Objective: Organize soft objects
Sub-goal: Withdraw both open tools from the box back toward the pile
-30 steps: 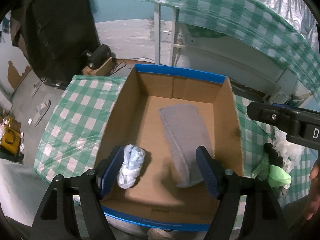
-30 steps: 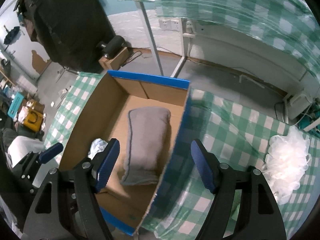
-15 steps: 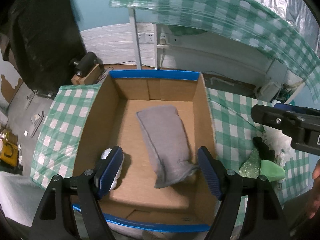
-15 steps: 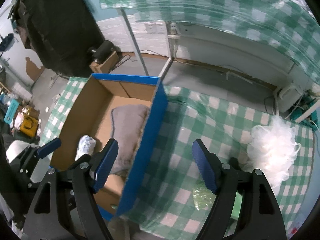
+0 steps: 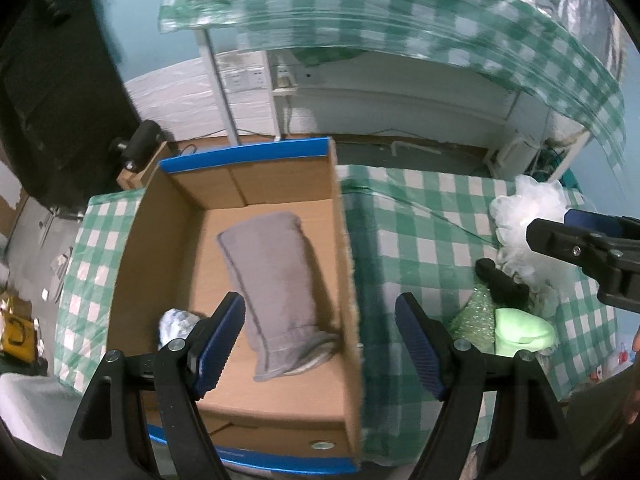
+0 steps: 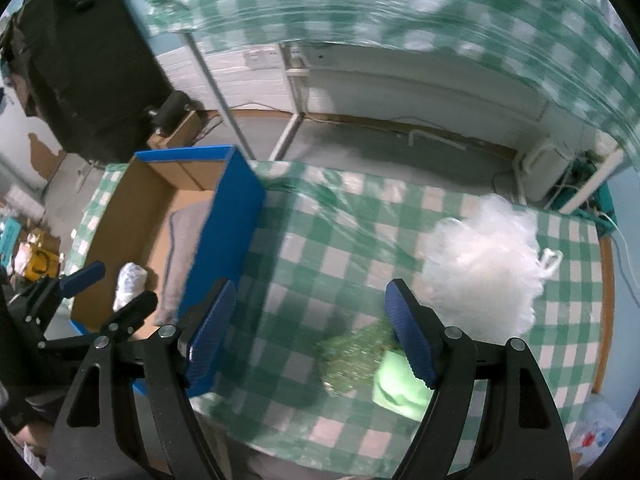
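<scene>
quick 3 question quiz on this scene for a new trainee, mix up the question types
1. True or false: the grey towel lies inside the cardboard box.
2. Which item sits on the checked tablecloth outside the box: A white mesh pouf, B grey towel, C small white-blue cloth?
3. Fill in: both the left gripper and right gripper are ____ and hold nothing.

Key: 1 true; 2 A; 3 open
</scene>
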`<state>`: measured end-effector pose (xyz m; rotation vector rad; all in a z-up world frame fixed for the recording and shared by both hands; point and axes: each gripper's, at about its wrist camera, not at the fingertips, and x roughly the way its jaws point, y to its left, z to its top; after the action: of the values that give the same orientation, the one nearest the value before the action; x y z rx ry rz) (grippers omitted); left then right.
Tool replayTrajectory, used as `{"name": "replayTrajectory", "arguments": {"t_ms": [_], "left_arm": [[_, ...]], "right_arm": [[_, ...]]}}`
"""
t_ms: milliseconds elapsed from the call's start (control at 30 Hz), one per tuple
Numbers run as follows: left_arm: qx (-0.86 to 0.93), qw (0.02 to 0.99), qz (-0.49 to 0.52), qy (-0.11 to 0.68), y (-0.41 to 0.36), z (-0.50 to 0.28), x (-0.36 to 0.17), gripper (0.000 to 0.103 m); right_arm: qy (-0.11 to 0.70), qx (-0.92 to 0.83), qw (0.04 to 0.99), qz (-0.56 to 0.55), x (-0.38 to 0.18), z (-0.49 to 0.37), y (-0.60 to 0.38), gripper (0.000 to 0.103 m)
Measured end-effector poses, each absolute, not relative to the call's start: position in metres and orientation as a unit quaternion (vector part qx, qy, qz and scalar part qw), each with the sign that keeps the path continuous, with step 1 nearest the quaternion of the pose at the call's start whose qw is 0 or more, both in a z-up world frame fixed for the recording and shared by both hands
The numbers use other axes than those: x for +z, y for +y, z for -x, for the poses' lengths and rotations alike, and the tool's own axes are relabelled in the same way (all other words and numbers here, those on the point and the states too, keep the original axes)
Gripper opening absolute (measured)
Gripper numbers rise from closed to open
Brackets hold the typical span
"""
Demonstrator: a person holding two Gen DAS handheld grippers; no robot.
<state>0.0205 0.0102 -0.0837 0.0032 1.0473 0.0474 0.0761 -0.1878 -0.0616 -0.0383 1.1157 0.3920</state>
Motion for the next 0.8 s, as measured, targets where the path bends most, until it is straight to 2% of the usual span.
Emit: {"name": "replayTrajectory", "arguments": {"t_ms": [533,800], "left_arm": [[-0.026,0.845,-0.053,0.531,-0.059,-0.032,-0.109,0.079],[-0.039,0.830,-0.072,0.552,-0.082,-0.037,-0.128,0.079]], "right_arm": [[0.541,0.136,0.830,-0.016,-0.078,-0.067,-0.265,0.078],[0.566,0.102,0.817,-0.027,-0.108,-0.063,-0.301,0.078]]}}
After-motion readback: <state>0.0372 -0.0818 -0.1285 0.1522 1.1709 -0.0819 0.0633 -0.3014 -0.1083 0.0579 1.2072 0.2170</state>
